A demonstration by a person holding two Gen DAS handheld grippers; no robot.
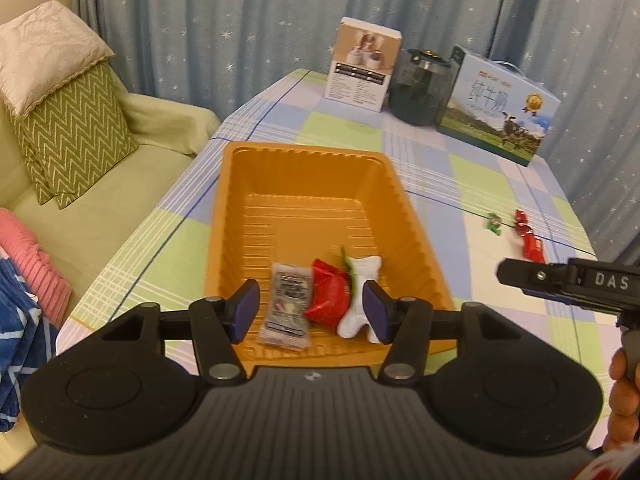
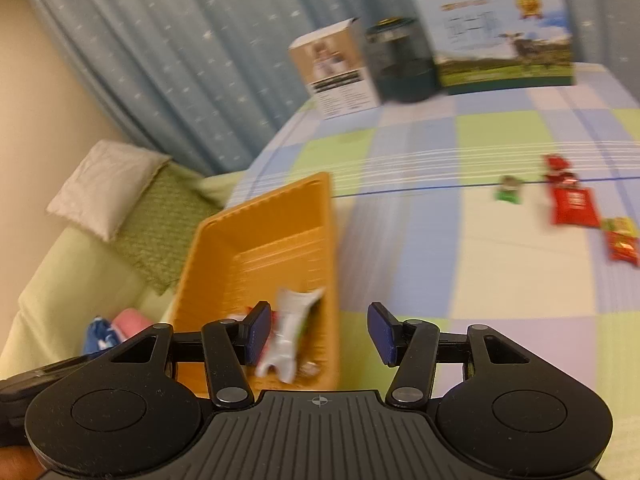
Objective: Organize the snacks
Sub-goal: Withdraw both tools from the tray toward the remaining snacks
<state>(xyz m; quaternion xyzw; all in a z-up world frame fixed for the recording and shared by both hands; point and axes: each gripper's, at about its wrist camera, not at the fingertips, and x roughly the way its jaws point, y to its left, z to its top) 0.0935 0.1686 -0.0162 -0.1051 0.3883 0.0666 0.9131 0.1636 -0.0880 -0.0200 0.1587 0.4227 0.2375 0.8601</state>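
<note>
Orange tray [image 1: 312, 168], red packet [image 1: 328, 298], white packet [image 1: 360, 300], blue-green checked tablecloth [image 1: 500, 184], star-speckled blue curtain [image 1: 224, 28].

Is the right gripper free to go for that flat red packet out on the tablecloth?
Probably yes. The right gripper stands open with nothing between its pads, and the red packet lies flat on the open cloth ahead to its right, with only checkered tablecloth between them.

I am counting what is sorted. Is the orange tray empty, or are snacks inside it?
Not empty. The orange tray holds a grey packet, a red packet and a white bone-shaped snack at its near end.
</note>
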